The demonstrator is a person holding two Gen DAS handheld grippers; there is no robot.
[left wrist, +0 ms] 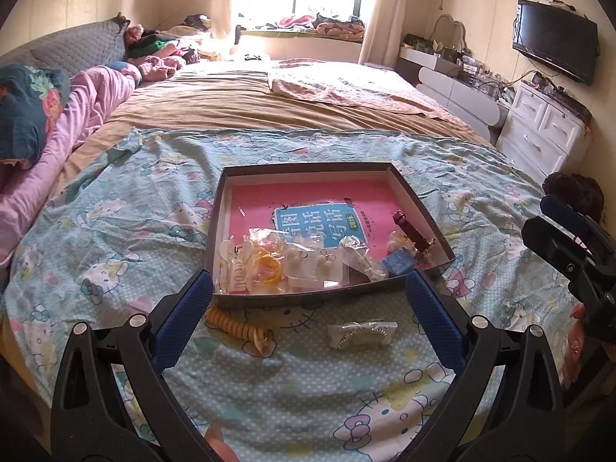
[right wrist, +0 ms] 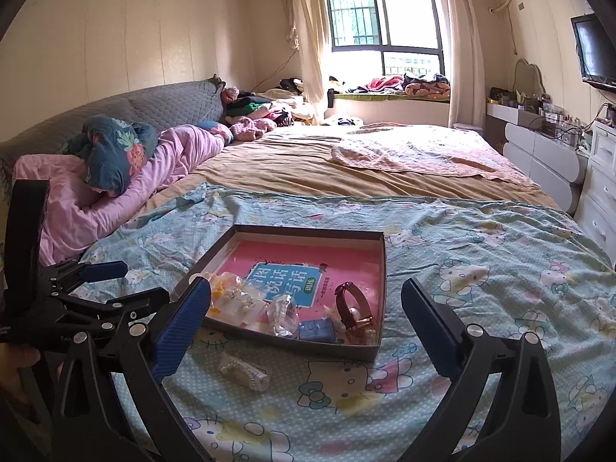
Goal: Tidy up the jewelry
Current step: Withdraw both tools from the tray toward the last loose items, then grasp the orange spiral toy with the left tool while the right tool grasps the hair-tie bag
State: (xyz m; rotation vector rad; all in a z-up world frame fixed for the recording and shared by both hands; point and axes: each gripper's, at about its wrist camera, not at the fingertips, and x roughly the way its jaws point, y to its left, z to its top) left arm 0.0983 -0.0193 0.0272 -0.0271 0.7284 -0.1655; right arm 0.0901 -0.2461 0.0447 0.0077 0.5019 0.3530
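Though shallow, box [left wrist: 423,208] of bagged jewelry [left wrist: 304,261]

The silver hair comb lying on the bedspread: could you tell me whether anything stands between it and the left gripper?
Nothing visible does. The silver hair comb lies on bare bedspread ahead of the open left gripper, just short of the box. The yellow coil hair tie lies apart, to its left.

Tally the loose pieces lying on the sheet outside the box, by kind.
Yellow spiral hair tie: 1
Clear packet holding a silver comb-like piece: 1
Total: 2, both on the sheet in front of the box, between the open left tongs.
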